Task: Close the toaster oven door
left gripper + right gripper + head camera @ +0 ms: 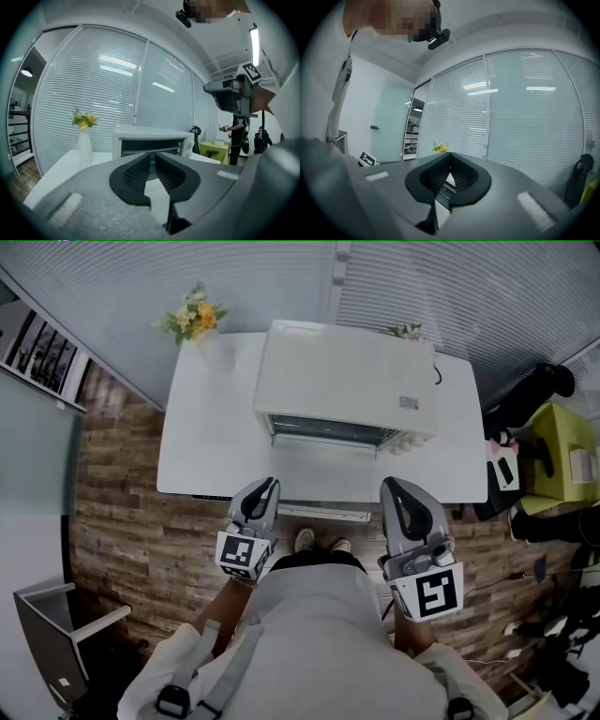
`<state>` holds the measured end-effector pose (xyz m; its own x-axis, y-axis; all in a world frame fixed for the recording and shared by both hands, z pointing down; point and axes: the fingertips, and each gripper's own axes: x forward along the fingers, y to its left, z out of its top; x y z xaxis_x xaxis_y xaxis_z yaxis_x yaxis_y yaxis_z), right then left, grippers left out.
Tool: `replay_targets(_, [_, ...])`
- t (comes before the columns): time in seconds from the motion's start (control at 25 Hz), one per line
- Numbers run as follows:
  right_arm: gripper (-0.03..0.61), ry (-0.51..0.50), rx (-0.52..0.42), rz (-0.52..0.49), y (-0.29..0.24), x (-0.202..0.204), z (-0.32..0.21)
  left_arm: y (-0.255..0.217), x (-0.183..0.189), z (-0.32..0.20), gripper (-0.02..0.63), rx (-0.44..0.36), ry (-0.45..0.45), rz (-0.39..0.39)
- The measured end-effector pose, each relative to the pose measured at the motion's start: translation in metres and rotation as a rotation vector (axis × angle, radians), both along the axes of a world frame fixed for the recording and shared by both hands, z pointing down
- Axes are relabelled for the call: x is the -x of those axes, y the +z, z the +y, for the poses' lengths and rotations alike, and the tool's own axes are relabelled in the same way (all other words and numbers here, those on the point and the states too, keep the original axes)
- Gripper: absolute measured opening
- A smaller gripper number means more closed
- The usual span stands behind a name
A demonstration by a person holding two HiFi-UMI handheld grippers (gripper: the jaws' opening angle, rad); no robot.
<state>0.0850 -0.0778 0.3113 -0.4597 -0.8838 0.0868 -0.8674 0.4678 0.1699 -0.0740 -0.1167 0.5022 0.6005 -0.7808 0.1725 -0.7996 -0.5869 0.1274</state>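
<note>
A white toaster oven [347, 381] stands on the white table [206, 446], and its door [319, 470] hangs open, folded down flat toward me, with the handle bar [323, 514] at the table's front edge. In the left gripper view the oven [152, 139] shows its dark open cavity straight ahead. My left gripper [267, 487] hovers at the door's front left corner, its jaws [153, 158] a little apart with nothing between them. My right gripper [390, 487] hovers at the door's front right corner, its tips [450, 157] touching, empty.
A white vase of yellow flowers [197, 322] stands at the table's back left corner. A yellow-green cabinet [562, 456] with dark gear sits to the right. Window blinds run behind the table. Another person [236, 136] stands far right in the left gripper view.
</note>
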Motion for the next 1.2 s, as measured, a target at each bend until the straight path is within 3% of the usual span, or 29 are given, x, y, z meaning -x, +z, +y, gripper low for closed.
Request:
replay_targets(0.8, [0.006,-0.003,0.019,0.003,0.006,0.003,-0.003,0.136,0.032,0.027,0.056,0.168,-0.023,-0.129])
replay_targets(1.2, [0.006,-0.011,0.022,0.002,0.008,0.003,-0.003,0.198,0.034,0.054,0.057,0.296,-0.028,-0.174])
